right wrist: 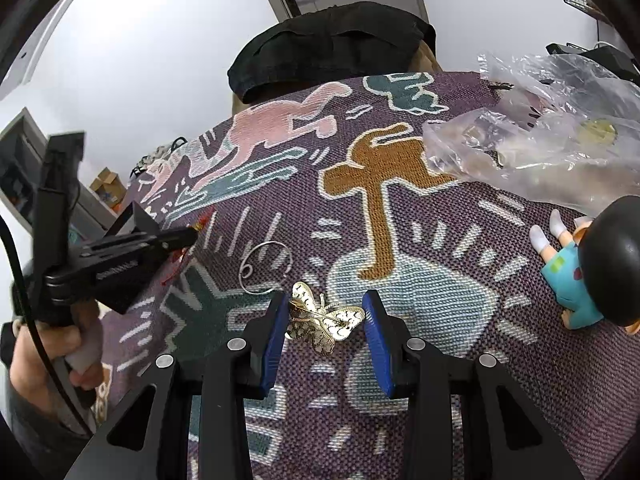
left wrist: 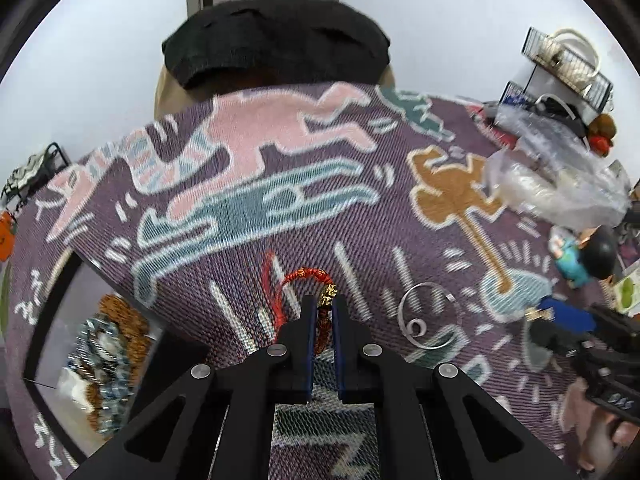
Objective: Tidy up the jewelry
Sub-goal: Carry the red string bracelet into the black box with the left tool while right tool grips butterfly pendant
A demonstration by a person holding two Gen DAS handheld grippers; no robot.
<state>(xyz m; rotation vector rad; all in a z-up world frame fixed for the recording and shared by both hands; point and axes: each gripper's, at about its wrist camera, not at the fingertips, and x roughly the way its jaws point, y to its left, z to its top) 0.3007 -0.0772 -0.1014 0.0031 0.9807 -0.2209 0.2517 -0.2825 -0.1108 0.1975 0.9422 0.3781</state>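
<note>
Nearest in the left wrist view, the left tool (left wrist: 323,312) has its 2 blue-padded fingers drawn narrow around a red cord bracelet (left wrist: 316,280). A gold bead (left wrist: 329,295) and a run of brown beads sit in the slim gap between the pads, and the pads look pressed against them. The rest of the bracelet trails forward onto the patterned woven cloth (left wrist: 280,208) that covers the desk. The cord looks light and limp, so it will likely droop and swing when lifted. The beaded stretch is the firmest place to grip, though round beads may roll or slip between the pads.

In the right wrist view, the right tool (right wrist: 326,322) stands moderately wide around a gold butterfly brooch (right wrist: 324,322). The left pad touches or nearly touches 1 wing; the right pad stands clear. The brooch looks thin, stiff and light, with pierced wings and a pin across its back. It may bend or skid if squeezed hard, so a gentle grip across the wings seems safest.

Just beyond, between the 2 tools, lies a thin silver wire hoop (left wrist: 426,314).

At the desk's left edge sits a tray (left wrist: 52,280) holding other jewelry. Toward the right edge lie a small doll (right wrist: 588,276) and crumpled clear plastic bags (right wrist: 540,136).
</note>
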